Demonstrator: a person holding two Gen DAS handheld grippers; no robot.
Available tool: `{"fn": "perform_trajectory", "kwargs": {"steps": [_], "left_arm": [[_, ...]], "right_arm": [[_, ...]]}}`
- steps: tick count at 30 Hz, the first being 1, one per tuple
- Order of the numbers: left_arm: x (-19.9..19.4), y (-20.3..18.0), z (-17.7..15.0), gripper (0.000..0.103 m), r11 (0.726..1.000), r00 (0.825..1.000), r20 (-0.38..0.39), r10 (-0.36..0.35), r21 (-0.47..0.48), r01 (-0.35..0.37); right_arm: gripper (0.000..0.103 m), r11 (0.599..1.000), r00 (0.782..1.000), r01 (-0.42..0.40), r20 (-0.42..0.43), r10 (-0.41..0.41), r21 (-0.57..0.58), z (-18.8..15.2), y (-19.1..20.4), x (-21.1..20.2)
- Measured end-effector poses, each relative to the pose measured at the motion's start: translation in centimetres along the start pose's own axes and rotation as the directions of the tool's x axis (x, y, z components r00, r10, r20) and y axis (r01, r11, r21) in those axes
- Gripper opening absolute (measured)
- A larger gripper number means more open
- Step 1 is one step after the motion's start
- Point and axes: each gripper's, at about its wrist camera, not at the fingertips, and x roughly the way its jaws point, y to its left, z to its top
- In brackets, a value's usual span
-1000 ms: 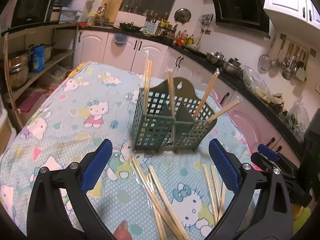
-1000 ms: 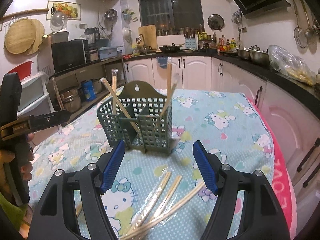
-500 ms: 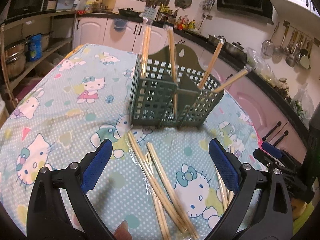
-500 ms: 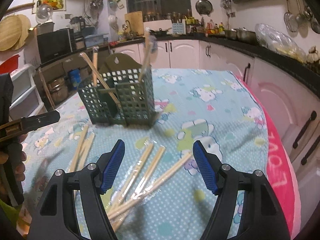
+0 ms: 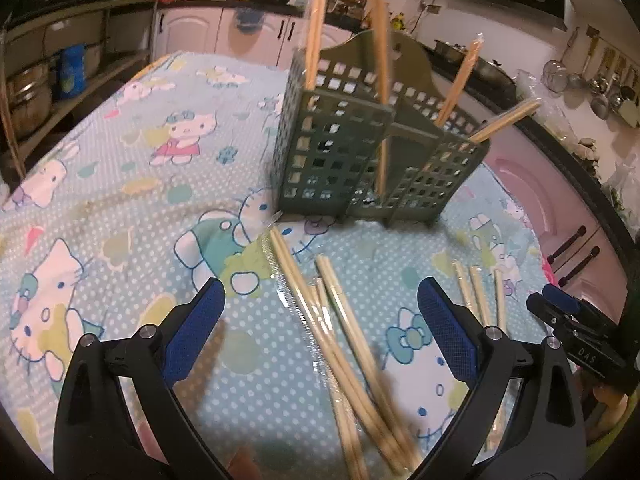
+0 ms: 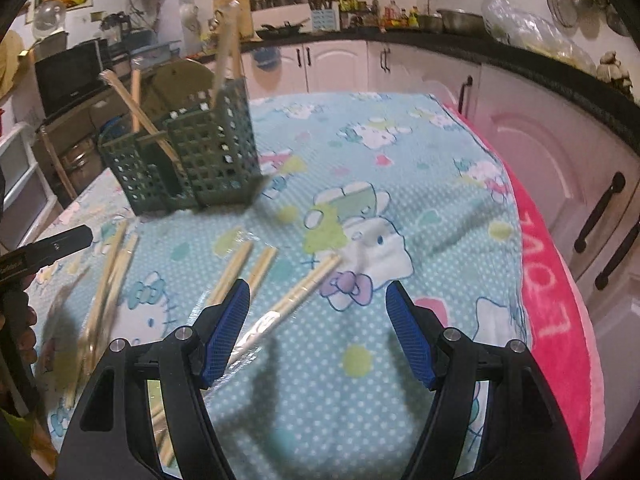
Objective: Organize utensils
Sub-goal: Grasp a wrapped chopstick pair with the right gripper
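Both sets of fingers stand wide apart with nothing between them. In the left wrist view the left gripper [image 5: 318,314] has come down toward the table [image 5: 120,184] over the last second: the wrapped chopsticks [image 5: 340,332] that lay low and small in its earlier frames now fill the gap between its blue pads, directly under its line of approach. The right gripper [image 6: 318,328] has dropped and tipped forward in the same way, so that its own loose bundle of chopsticks [image 6: 280,300] now sits just ahead of and partly under its left finger [image 6: 224,332], while its right finger hangs over bare cloth.

Farther out, the green utensil holder [image 5: 372,160] looms larger than before in both views. It stands upright on the cartoon-print cloth, and several chopsticks already lean in its compartments, some nearly vertical, others angled out over the rim. A third small group of chopsticks [image 5: 478,292] lies on the cloth near the right gripper's tip as seen from the left wrist.

The descent suggests a pick-up is being lined up, not yet made: neither gripper touches a stick. Much remains, since most loose chopsticks are on the cloth. The thin plastic wrap may make them slippery.
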Motion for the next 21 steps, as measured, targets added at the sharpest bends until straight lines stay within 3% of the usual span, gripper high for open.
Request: {"fn": "perform_trajectory", "kwargs": {"steps": [4,6,9,13,21], "left_arm": [[1.1,0.9,0.4,0.086,1.000,1.000,-0.019,0.004,-0.017,-0.004],[1.7,1.2,0.6,0.075,1.000,0.999,-0.037,-0.005,-0.029,0.004],[2.7,1.8,1.0,0.062,0.998,0.997,-0.073,-0.028,-0.064,0.023],[3.7,2.3,1.2,0.052,0.994,0.994,-0.099,-0.046,-0.102,0.036],[5.1,3.3,2.3,0.034,0.988,0.990,-0.123,-0.063,-0.150,0.044]], "right_arm": [[0.068,1.000,0.999,-0.001,-0.037,0.002,0.015,0.3,-0.4,1.1],[0.067,1.000,0.998,-0.007,-0.061,0.008,0.023,0.5,-0.5,1.8],[0.055,0.999,0.995,-0.016,-0.094,0.018,0.028,0.9,-0.5,2.8],[0.043,0.998,0.991,-0.043,-0.122,0.048,0.046,1.6,-0.4,4.1],[0.038,0.995,0.987,-0.041,-0.154,0.054,0.089,2.5,-0.5,6.5]]}}
